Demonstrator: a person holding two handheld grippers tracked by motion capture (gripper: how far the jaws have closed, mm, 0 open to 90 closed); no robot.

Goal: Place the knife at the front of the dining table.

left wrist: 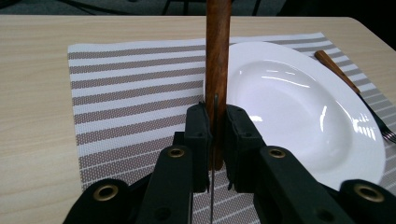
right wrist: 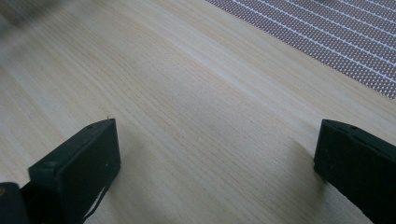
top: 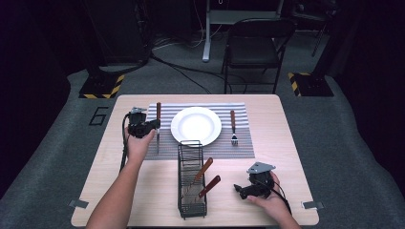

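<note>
So the left gripper (top: 152, 125) sits over the left edge of the striped mat (top: 167, 143), jaws pinching a knife (left wrist: 217, 70) right where the wooden handle meets the blade, with the handle pointing toward the bench's (top: 105, 167) far edge. Just right of it is a white plate (top: 196, 126) in the middle of the mat, then a fork (top: 233, 128) lying along the mat's right side, tines toward the near edge. A black wire rack (top: 191, 181) stands at the near edge with two more wooden-handled pieces leaning in it. The right gripper (top: 240, 190) rests near the near right corner, jaws spread wide over bare wood.
</note>
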